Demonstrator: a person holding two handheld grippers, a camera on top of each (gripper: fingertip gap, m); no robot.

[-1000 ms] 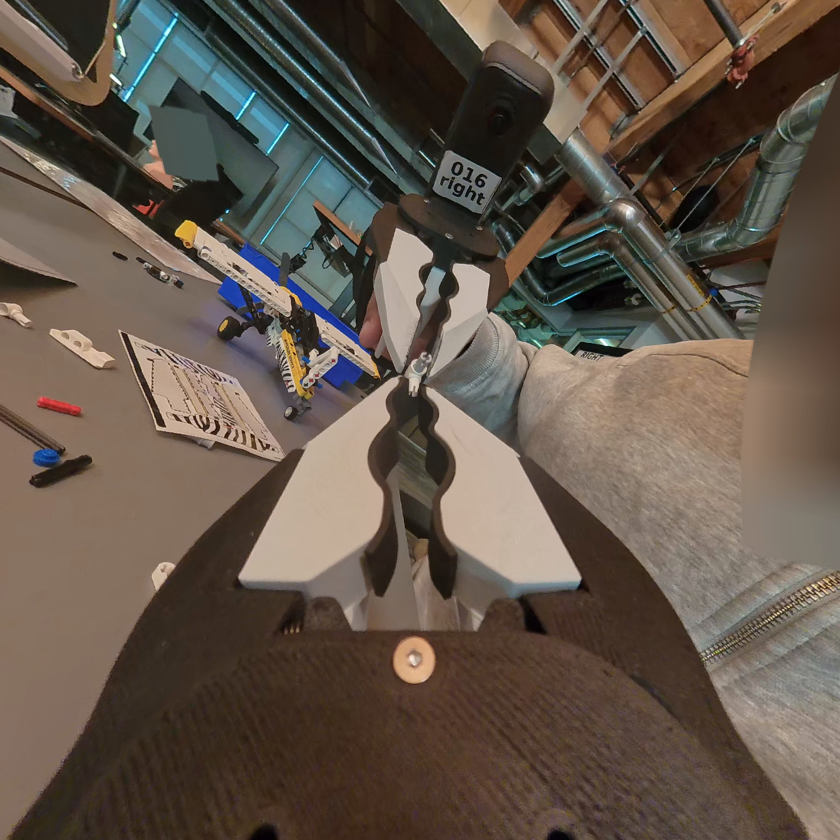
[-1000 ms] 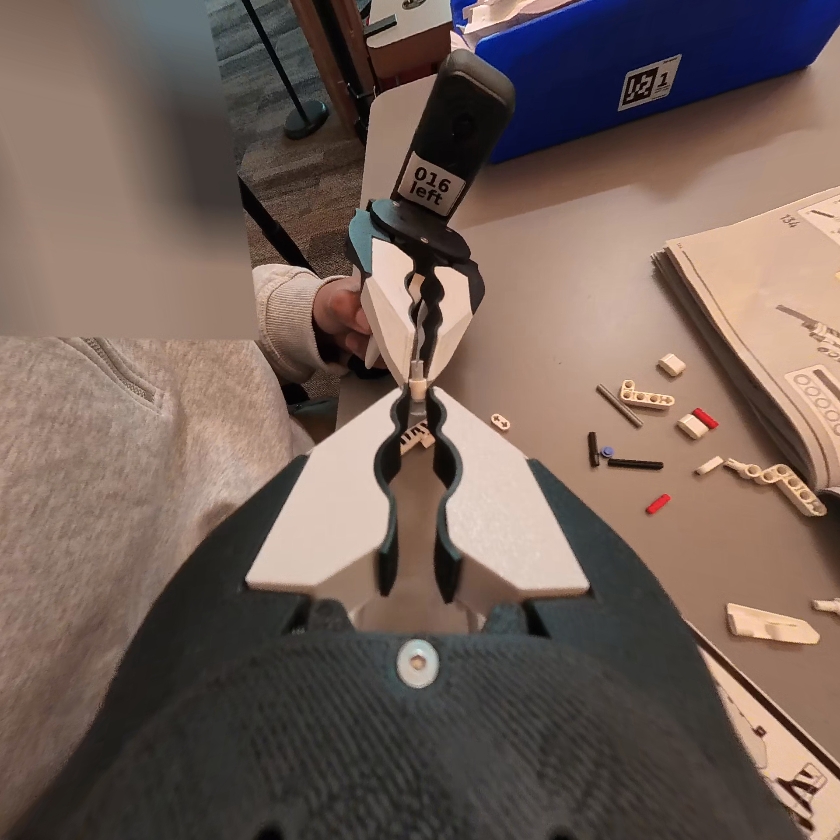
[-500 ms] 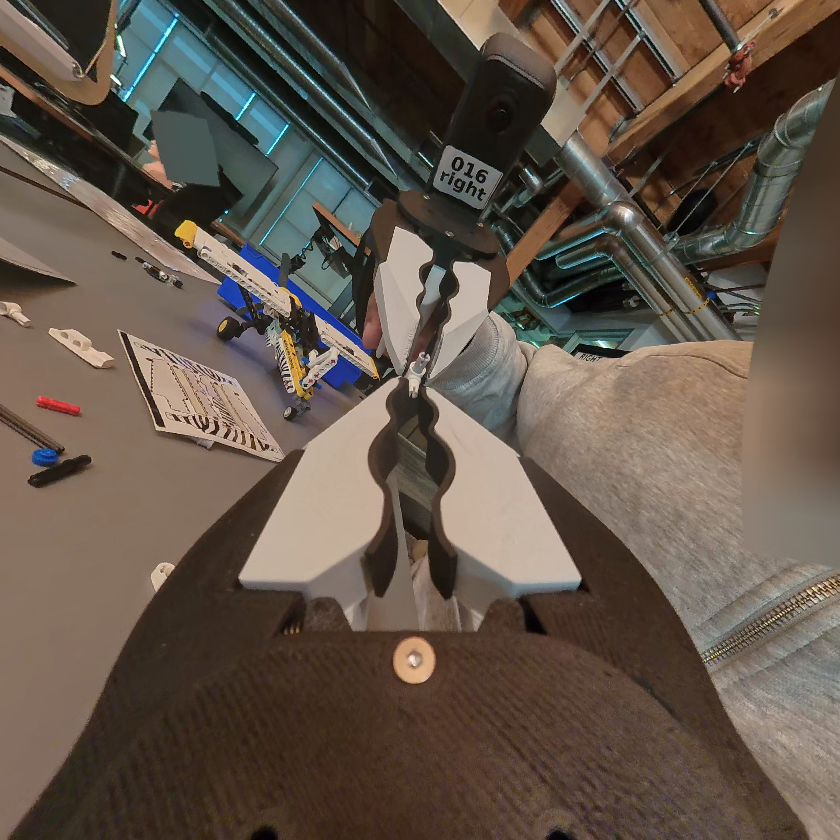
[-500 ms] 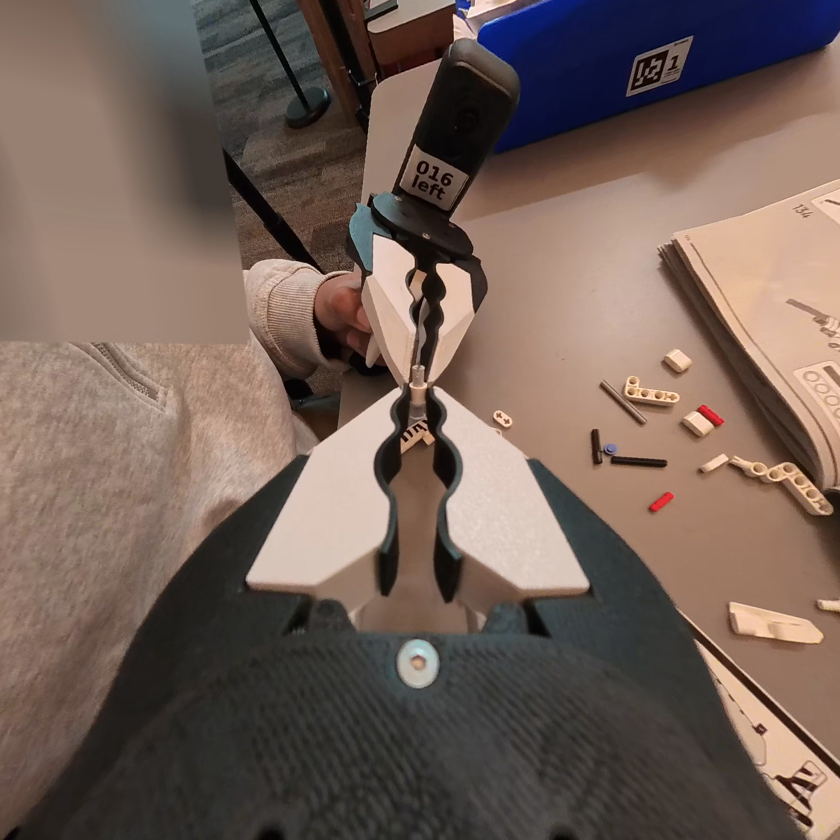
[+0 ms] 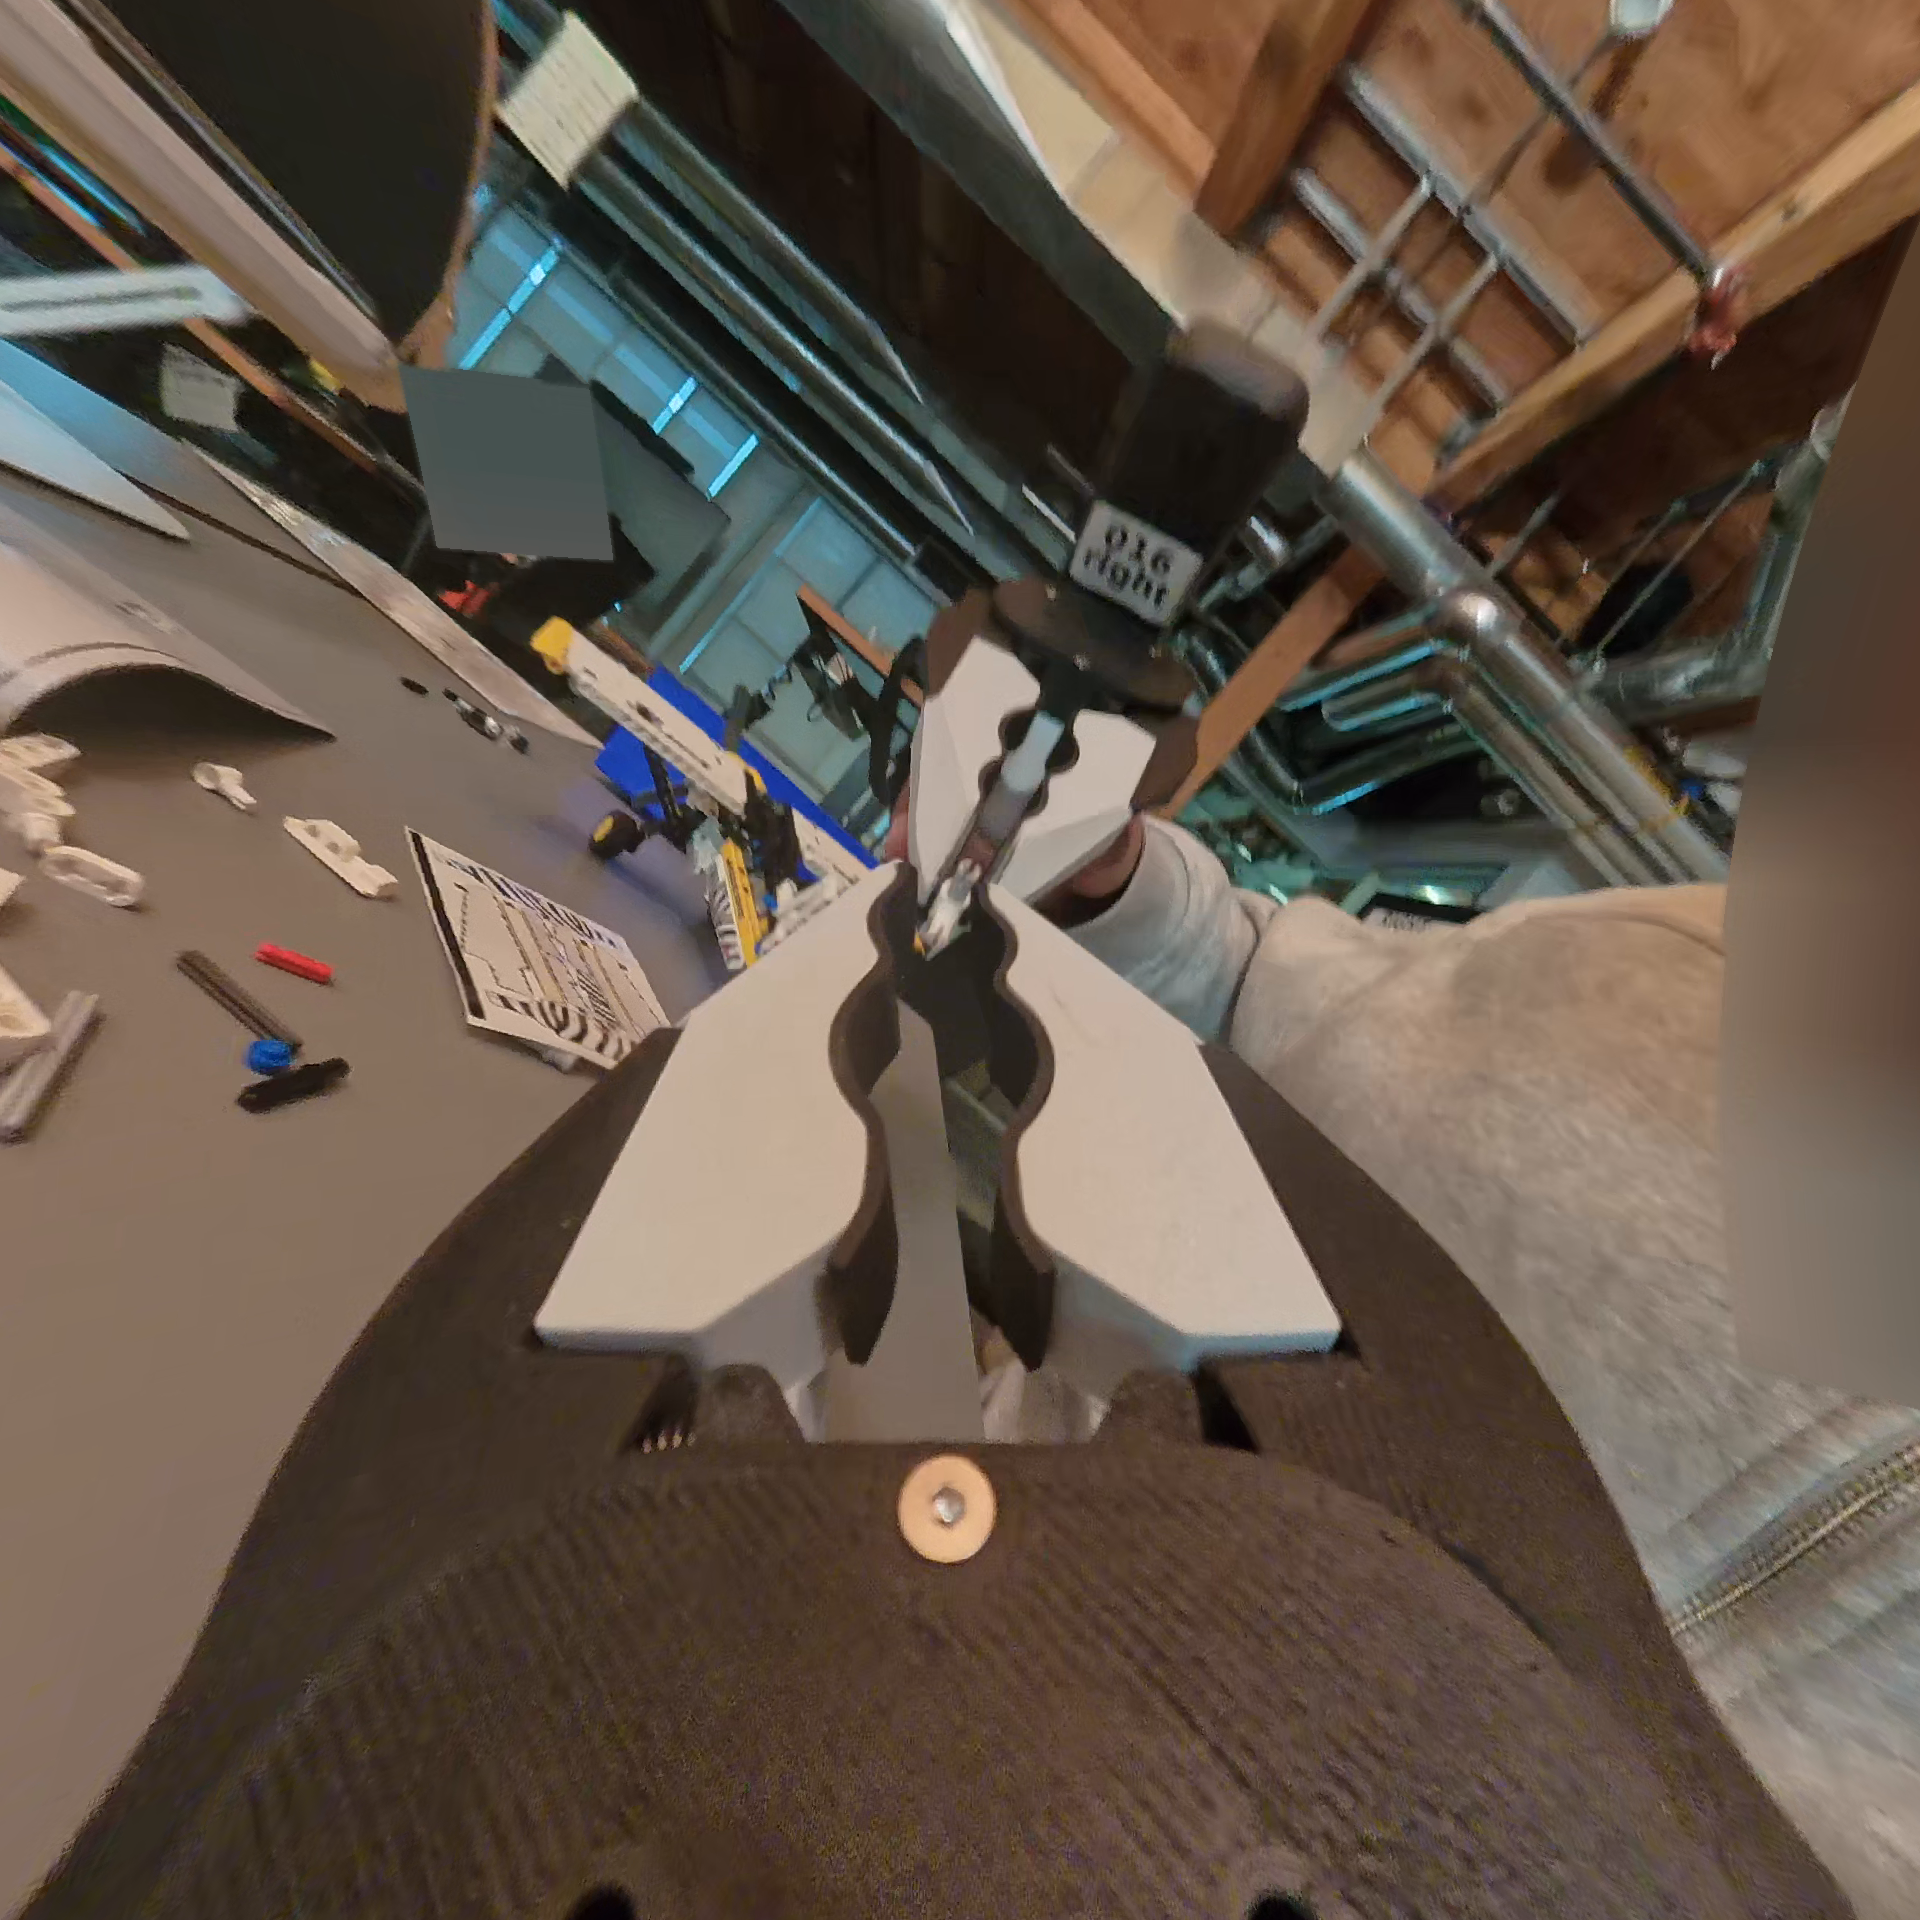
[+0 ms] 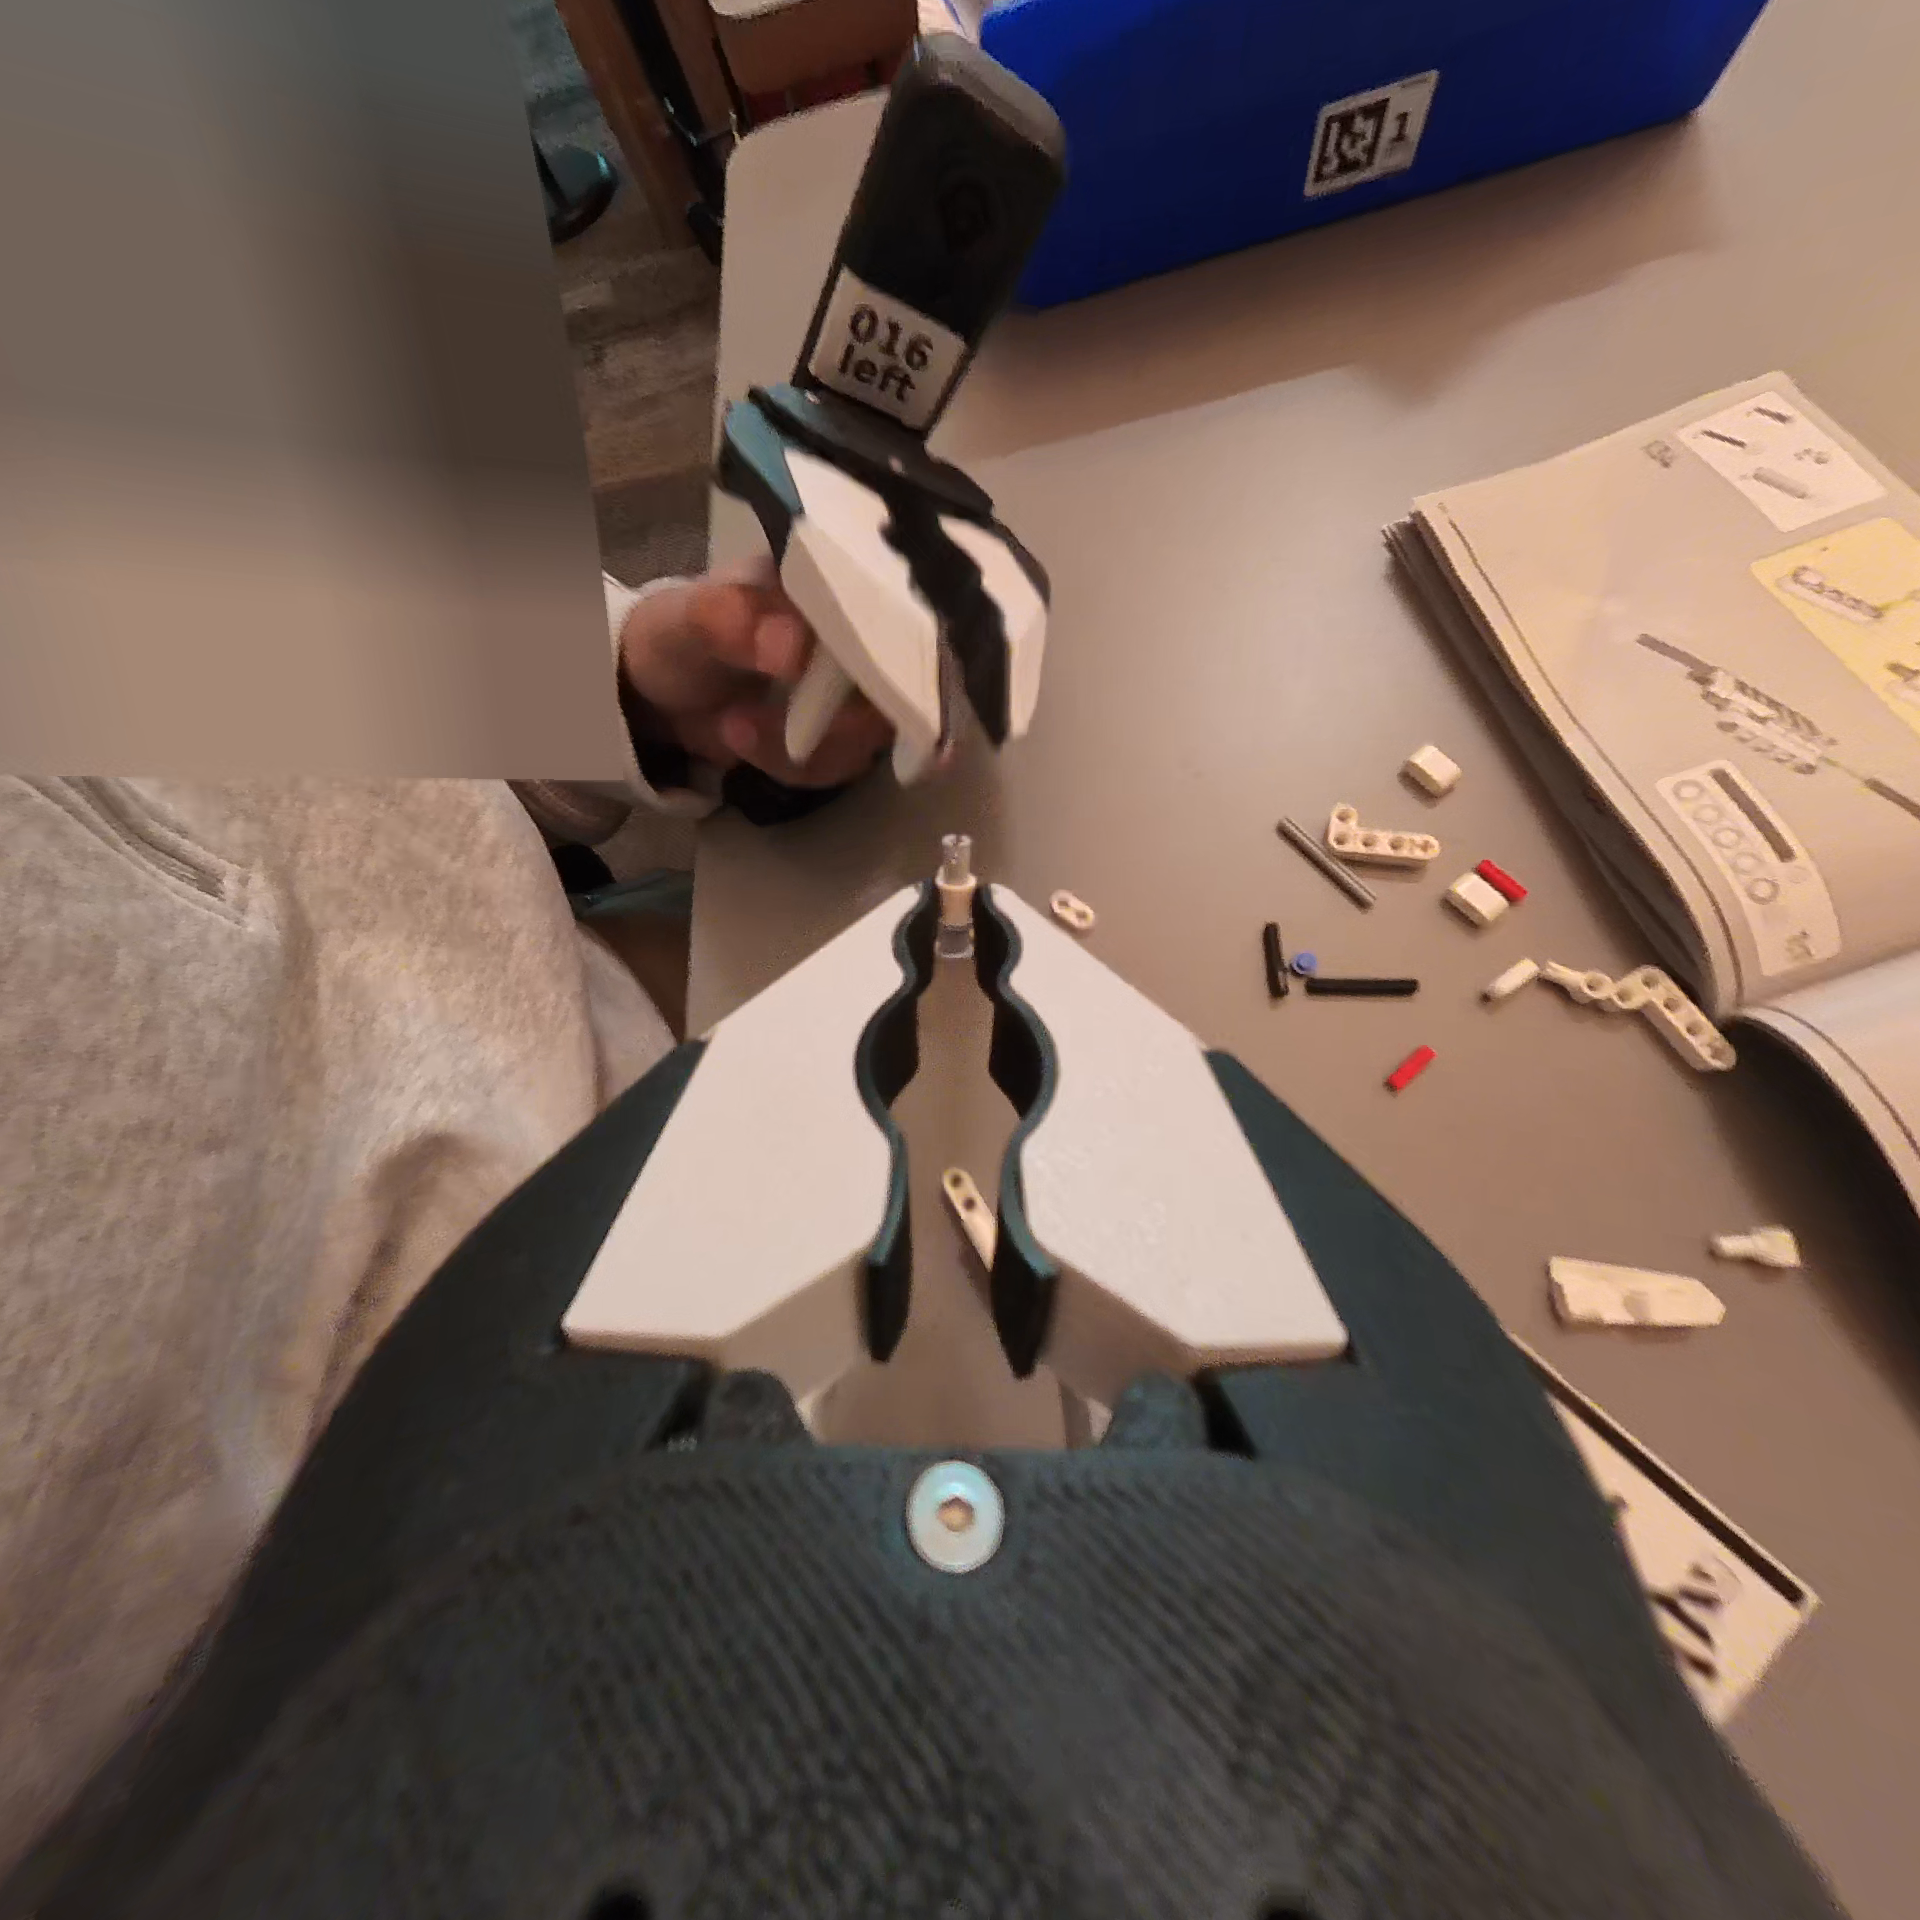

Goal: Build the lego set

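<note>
My right gripper (image 6: 954,909) is shut on a small white and grey pin piece (image 6: 954,883) that sticks out past its tips, above the table's near edge. My left gripper (image 6: 951,753) hangs a short way beyond it, blurred, with its jaws slightly apart and nothing in them. In the left wrist view my left gripper (image 5: 945,902) points at the right gripper (image 5: 961,868), and the pin piece (image 5: 948,902) shows just past my own tips. A partly built yellow and white lego model (image 5: 717,800) stands further along the table.
An open instruction booklet (image 6: 1714,675) lies at the right. Loose parts lie beside it: a red pin (image 6: 1410,1067), a black axle (image 6: 1361,985) and a white beam (image 6: 1636,997). A blue bin (image 6: 1351,104) stands at the back. A sticker sheet (image 5: 540,956) lies near the model. My two grippers' fingertips are within a few centimetres of each other.
The left gripper has let go of the pin piece and drawn back from the right gripper. The right gripper still holds the piece.
</note>
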